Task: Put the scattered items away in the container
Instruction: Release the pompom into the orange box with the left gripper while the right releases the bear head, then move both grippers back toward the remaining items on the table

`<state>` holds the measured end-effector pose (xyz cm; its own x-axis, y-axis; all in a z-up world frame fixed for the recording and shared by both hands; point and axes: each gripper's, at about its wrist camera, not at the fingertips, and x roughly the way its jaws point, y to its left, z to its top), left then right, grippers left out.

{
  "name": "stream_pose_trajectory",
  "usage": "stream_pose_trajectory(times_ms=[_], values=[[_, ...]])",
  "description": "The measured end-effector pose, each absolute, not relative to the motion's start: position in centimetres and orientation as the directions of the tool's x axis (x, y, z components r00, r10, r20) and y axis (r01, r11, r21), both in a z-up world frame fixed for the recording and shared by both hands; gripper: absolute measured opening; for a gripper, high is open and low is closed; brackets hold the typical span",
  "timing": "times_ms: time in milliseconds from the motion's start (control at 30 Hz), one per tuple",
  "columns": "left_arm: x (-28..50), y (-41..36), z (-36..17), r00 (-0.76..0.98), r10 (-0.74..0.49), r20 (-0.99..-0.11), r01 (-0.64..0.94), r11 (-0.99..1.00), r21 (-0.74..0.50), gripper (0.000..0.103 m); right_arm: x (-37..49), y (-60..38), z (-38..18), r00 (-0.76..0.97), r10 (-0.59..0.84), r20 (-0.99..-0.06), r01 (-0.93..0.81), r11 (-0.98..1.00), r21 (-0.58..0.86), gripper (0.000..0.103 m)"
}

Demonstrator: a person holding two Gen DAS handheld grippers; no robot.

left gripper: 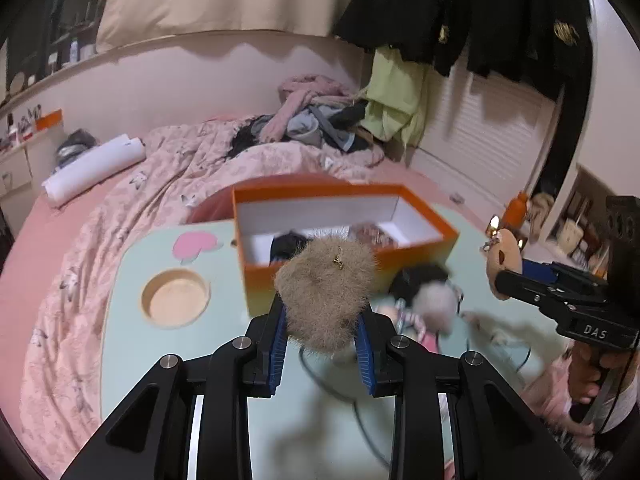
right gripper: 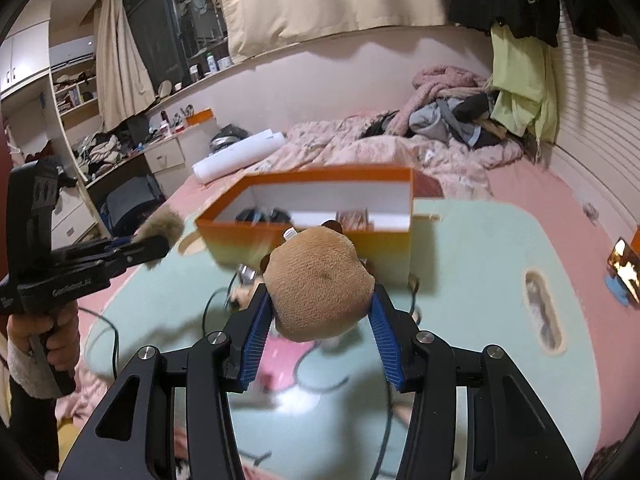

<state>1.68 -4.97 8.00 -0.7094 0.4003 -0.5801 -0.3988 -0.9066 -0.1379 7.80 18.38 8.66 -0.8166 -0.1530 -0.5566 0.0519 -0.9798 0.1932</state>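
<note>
Both grippers are loaded. The left gripper is pinched on a tan fur pompom, squeezed between the blue pads at its lower half, probably so the soft pile compresses and does not slip; a small gold clasp shows on top of it. The right gripper is pinched on a brown plush toy, held by its round body with the dark ears pointing away toward the box. Each load is carried above the mint-green table, just short of the near long wall of the orange box, which sits toward the far edge of the table. The box is open-topped with white lining, so a drop from above looks workable. A dark item and a patterned one are already inside. By the box's near right corner, a black item, a pale pompom and a thin cable are still out on the table, so the tidy-up is judged partway done. A round wooden recess is set in the table near its left edge.
</note>
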Motion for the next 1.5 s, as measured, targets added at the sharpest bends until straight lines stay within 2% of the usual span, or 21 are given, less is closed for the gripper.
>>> stream_pose_trajectory(times_ms=[233, 367, 433, 467, 567, 633, 700, 900, 1000, 1133, 1233, 1400, 1500], values=[[-3.8, -2.8, 9.5, -0.682, 0.443, -0.581, -0.386, -0.894, -0.229, 0.028, 2.4, 19.4, 10.9, -0.81, -0.141, -0.569, 0.03, -0.979, 0.2, 0.05], [-7.0, -0.7, 9.1, -0.676, 0.415, -0.609, -0.362, -0.907, -0.216, 0.031, -1.3, 18.7, 10.6, -0.798, -0.099, -0.594, 0.002, -0.987, 0.161, 0.052], [-8.4, 0.2, 8.6, -0.672, 0.401, -0.623, -0.344, -0.914, -0.217, 0.047, -3.5, 18.6, 9.9, -0.777, -0.098, -0.622, -0.008, -0.986, 0.164, 0.056], [-8.9, 0.4, 8.3, -0.676, 0.388, -0.627, -0.33, -0.92, -0.213, 0.06, -4.5, 18.6, 9.4, -0.766, -0.098, -0.635, -0.014, -0.986, 0.168, 0.058], [-8.8, 0.2, 7.9, -0.698, 0.354, -0.622, -0.293, -0.934, -0.202, 0.064, -5.7, 19.0, 8.6, -0.76, -0.012, -0.65, -0.093, -0.988, 0.127, 0.063], [-7.8, -0.2, 7.9, -0.707, 0.376, -0.6, -0.304, -0.926, -0.222, 0.071, -4.9, 19.4, 8.7, -0.774, 0.006, -0.633, -0.126, -0.982, 0.144, 0.072], [-6.6, -0.8, 8.2, -0.722, 0.372, -0.583, -0.303, -0.928, -0.217, 0.078, -3.3, 19.9, 8.8, -0.785, 0.006, -0.619, -0.151, -0.972, 0.182, 0.073], [-1.7, -2.2, 8.3, -0.721, 0.355, -0.595, -0.278, -0.935, -0.221, 0.09, 1.4, 19.5, 9.4, -0.793, -0.038, -0.608, -0.109, -0.973, 0.203, 0.073], [0.9, -2.9, 6.8, -0.704, 0.36, -0.612, -0.274, -0.933, -0.233, 0.092, 3.7, 18.9, 9.0, -0.774, -0.039, -0.632, -0.084, -0.983, 0.164, 0.073], [3.5, -3.4, 3.7, -0.687, 0.309, -0.658, -0.231, -0.951, -0.206, 0.092, 6.1, 18.7, 7.4, -0.751, 0.033, -0.66, -0.103, -0.992, 0.067, 0.073], [5.0, -3.5, 1.0, -0.653, 0.29, -0.7, -0.21, -0.957, -0.202, 0.092, 7.8, 19.2, 5.8, -0.726, 0.034, -0.687, -0.111, -0.992, 0.068, 0.073], [6.9, -2.7, 0.0, -0.677, 0.237, -0.697, -0.238, -0.966, -0.097, 0.093, 8.9, 19.9, 3.5, -0.681, 0.012, -0.733, -0.111, -0.99, 0.087, 0.073], [6.9, -2.4, -0.8, -0.691, 0.173, -0.702, -0.217, -0.976, -0.026, 0.099, 8.7, 20.1, 2.1, -0.656, 0.034, -0.754, -0.138, -0.988, 0.076, 0.074]])
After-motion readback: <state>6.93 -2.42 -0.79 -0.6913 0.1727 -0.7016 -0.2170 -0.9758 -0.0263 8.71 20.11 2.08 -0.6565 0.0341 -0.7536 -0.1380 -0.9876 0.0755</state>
